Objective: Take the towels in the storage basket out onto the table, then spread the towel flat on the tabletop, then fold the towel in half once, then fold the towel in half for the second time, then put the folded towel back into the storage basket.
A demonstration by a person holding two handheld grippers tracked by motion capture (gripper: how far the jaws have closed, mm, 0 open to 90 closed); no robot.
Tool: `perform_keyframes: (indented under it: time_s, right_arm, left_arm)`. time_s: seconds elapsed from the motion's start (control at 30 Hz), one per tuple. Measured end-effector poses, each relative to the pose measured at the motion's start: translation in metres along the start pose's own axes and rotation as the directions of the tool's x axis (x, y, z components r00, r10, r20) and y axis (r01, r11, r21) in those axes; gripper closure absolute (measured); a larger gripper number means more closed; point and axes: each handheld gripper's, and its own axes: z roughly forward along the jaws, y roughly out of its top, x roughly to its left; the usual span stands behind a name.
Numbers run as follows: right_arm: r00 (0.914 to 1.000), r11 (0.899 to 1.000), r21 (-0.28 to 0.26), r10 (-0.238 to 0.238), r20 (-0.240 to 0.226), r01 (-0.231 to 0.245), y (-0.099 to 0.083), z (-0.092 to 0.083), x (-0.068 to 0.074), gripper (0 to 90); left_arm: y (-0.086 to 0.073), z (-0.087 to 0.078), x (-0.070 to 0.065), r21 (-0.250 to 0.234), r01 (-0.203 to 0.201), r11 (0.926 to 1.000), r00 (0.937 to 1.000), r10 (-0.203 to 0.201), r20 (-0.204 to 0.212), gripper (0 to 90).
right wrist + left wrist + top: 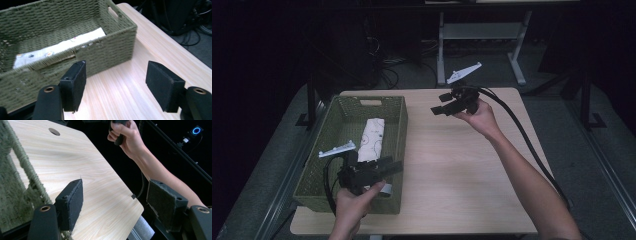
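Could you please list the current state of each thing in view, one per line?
Left gripper: open, nothing between its fingers, held at the basket's near right corner.
Right gripper: open, empty, held above the table, pointing toward the basket.
Green woven basket: upright on the table's left side, holding the cloth.
Folded white patterned cloth: lying flat on the basket floor.
Wooden table: bare right of the basket.

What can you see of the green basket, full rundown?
The basket is a rectangular, open-topped bin woven from olive-green cord or fibre, with a slot handle cut into its far end wall. It sits flat on the left part of the wooden table. A folded white cloth with small prints lies lengthwise on its floor. The left gripper hovers over its near end.
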Motion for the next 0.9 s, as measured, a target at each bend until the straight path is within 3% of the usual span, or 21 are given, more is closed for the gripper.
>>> perform_keyframes:
  time_s: [0.3, 0.9]
  right_arm:
    - [0.9987, 0.999, -0.023, 0.031, 0.04, -0.03, -0.027, -0.027, -0.008, 32.6]
    - [0.9925, 0.996, -0.035, 0.087, 0.086, -0.084, -0.074, -0.061, -0.018, 31.0]
  left_arm:
    - [0.007, 0.016, -0.005, 0.034, -0.016, 0.9993, 0.9998, 0.016, 0.01, 28.2]
    - [0.011, 0.043, -0.011, 0.076, -0.028, 0.9967, 0.9994, 0.026, 0.024, 28.0]
